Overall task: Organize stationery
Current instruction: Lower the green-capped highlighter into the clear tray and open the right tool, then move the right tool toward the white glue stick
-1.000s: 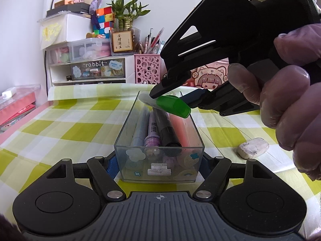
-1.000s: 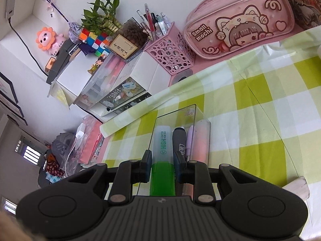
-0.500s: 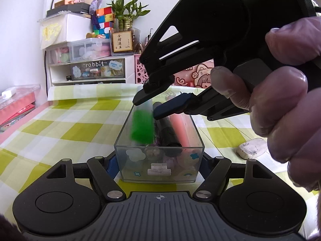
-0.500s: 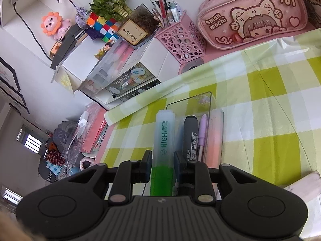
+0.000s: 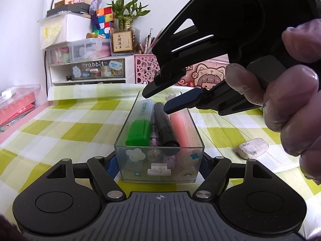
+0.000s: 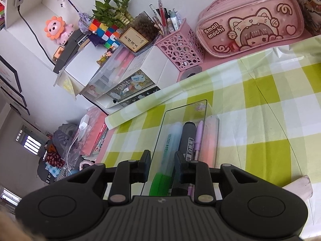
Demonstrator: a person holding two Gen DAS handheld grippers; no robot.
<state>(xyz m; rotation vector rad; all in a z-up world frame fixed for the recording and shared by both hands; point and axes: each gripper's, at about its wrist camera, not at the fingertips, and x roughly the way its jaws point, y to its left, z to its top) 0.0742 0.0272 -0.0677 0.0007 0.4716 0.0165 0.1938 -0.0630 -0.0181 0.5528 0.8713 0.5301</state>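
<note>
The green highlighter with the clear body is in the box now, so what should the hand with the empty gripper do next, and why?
Probably lift the right gripper up and away. The green-capped highlighter with the clear body already lies in the clear plastic box beside the other pens, and the jaws stand apart, touching nothing. The white rubber eraser on the green checked tablecloth seems next.
</note>
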